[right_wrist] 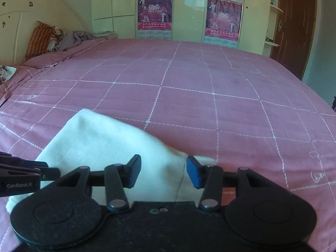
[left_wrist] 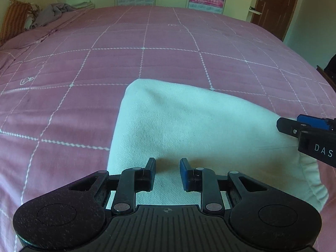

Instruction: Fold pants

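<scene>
The white pants lie folded into a compact bundle on the pink bed. My left gripper is open and empty, just above the bundle's near edge. My right gripper is open and empty over the bundle's right end. The right gripper also shows at the right edge of the left wrist view, over the pants' right side. The left gripper shows at the left edge of the right wrist view.
The pink quilted bed cover stretches far ahead. Pillows and a grey blanket lie at the headboard, far left. Wardrobe doors with posters stand behind the bed. A brown door is at the far right.
</scene>
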Demonstrator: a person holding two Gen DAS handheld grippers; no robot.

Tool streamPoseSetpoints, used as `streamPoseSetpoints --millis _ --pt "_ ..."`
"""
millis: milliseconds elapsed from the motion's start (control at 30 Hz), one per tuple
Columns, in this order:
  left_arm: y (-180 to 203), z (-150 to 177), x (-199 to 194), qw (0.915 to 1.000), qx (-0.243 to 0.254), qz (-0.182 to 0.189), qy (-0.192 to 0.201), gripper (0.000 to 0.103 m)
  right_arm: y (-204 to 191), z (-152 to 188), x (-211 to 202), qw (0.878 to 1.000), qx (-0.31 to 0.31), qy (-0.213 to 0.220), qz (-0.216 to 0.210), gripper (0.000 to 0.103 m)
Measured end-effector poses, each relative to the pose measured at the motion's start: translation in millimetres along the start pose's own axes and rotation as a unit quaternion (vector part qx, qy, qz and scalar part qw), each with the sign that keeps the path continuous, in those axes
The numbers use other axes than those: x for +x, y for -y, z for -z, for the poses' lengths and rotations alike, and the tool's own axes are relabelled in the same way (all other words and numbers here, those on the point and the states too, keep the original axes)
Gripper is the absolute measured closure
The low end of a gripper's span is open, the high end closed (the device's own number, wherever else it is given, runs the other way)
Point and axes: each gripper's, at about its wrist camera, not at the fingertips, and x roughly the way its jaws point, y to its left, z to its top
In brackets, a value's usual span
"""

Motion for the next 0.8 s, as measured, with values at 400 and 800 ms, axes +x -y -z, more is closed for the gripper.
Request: streamPoseSetpoints --millis 400,800 --pt "9 -9 43 0.9992 0.033 -0.018 -0.011 0.078 47 46 61 0.989 0.129 -0.067 -0.008 0.035" --pt "15 4 27 0.9980 0.055 -0.030 -0.007 0.078 39 43 56 0.991 0.113 -0.072 0.008 0.035"
